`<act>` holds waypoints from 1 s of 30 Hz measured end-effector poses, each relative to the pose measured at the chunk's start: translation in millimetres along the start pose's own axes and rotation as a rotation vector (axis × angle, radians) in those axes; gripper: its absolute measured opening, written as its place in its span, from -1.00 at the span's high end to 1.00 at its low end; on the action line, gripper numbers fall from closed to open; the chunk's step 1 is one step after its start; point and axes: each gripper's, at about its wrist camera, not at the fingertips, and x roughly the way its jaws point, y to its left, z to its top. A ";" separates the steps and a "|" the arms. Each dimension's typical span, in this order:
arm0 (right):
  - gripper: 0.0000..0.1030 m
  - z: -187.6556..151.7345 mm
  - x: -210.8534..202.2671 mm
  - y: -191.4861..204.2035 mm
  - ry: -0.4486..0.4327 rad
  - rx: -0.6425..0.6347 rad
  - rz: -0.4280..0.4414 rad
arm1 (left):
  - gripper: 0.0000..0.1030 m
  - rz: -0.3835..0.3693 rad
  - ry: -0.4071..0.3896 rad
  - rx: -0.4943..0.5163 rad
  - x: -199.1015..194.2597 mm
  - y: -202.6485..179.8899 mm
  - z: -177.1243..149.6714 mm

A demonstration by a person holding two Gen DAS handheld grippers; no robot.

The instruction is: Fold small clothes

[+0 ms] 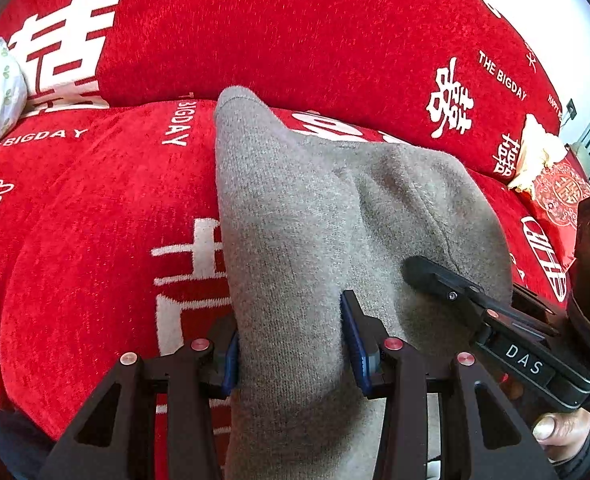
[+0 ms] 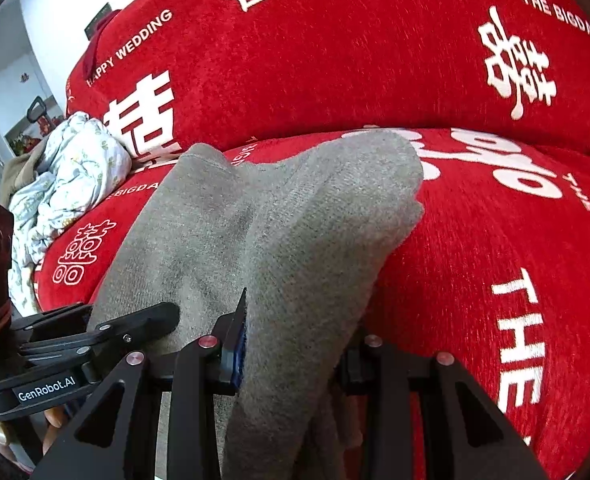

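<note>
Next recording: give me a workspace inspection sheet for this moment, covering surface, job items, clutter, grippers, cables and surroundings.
Surface: red sofa cover printed with white characters.
Job's things: grey knit garment lies on the seat, its near edge lifted.
Clutter: crumpled floral cloth at the left end; red patterned cushion at the right end.
Grippers: left hand-held gripper and right hand-held gripper each have garment fabric between their fingers; whether they are clamped is unclear.
Cables: nothing seen.
Surroundings: white wall behind the sofa.

a home: red wedding sofa (image 1: 295,40), crumpled bedding (image 2: 67,168)
</note>
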 end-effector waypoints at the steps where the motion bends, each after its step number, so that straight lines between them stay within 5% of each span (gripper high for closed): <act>1: 0.30 -0.5 -2.2 2.7 -0.004 -0.004 -0.004 | 0.13 0.000 -0.007 0.002 -2.9 0.2 -0.9; 12: 0.30 5.6 -26.4 24.8 -0.073 -0.049 -0.048 | 0.13 -0.039 -0.086 0.000 -26.5 4.8 0.8; 30: 0.28 -11.9 4.5 8.0 0.009 -0.022 -0.015 | 0.03 -0.001 -0.050 0.017 -2.0 17.9 -18.5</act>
